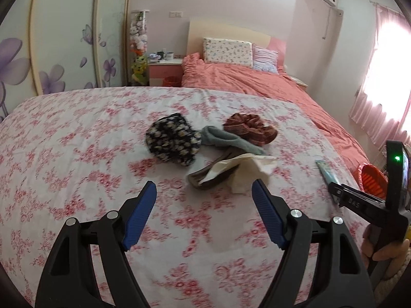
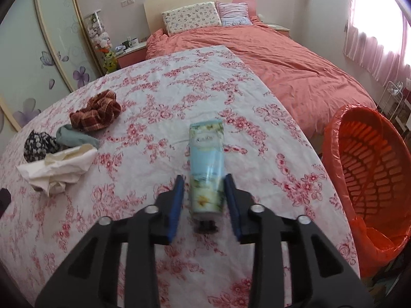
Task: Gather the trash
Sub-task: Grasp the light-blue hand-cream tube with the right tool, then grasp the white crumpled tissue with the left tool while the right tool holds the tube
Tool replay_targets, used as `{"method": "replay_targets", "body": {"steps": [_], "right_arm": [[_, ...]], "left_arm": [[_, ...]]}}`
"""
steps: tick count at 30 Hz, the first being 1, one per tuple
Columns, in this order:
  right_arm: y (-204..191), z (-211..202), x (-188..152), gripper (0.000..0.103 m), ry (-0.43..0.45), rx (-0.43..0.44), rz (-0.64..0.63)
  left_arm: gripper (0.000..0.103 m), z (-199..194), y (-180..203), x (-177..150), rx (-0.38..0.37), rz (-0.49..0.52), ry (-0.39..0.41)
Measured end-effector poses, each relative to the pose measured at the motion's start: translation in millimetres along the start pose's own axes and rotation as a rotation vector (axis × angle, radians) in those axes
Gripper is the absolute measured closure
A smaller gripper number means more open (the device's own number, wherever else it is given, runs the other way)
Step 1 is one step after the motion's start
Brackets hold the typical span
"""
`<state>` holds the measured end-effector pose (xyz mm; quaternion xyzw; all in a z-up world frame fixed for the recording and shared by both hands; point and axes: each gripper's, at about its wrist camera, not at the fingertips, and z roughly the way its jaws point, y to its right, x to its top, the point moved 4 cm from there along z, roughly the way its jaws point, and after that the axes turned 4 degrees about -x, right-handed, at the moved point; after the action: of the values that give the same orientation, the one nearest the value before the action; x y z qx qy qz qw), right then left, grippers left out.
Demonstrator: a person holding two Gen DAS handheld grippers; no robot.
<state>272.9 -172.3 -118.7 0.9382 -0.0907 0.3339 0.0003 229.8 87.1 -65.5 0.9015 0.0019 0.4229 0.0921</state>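
Observation:
A blue-green flowered tube [image 2: 206,169] lies on the floral sheet [image 2: 154,97], between the blue pads of my right gripper [image 2: 204,182]; the jaws flank it with small gaps, not clamped. The tube also shows in the left wrist view [image 1: 326,172]. Crumpled white paper [image 1: 246,170] lies over a brown sock [image 1: 205,177], just ahead of my open, empty left gripper [image 1: 204,187]. The paper also shows in the right wrist view [image 2: 60,166].
A black flowered cloth [image 1: 173,138], a grey sock [image 1: 228,140] and a brown striped cloth [image 1: 250,128] lie beyond the paper. An orange basket with a red liner [image 2: 370,169] stands at the right of the bed. Pillows [image 1: 227,50] lie on the far pink bed.

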Motion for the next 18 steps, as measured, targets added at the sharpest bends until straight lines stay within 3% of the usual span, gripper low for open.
{"method": "replay_targets", "body": {"steps": [2, 10, 18], "right_arm": [[-2.1, 3.6, 3.6, 0.067, -0.004, -0.006, 0.002], [-4.2, 11.4, 5.2, 0.072, 0.002, -0.041, -0.019], [-3.2, 12.1, 5.0, 0.071, 0.002, -0.038, -0.017]], "left_arm": [[0.018, 3.0, 8.7, 3.1, -0.013, 0.014, -0.001], [0.018, 29.5, 35.0, 9.1, -0.01, 0.089, -0.02], [0.026, 59.6, 35.9, 1.6, -0.016, 0.084, -0.093]]}}
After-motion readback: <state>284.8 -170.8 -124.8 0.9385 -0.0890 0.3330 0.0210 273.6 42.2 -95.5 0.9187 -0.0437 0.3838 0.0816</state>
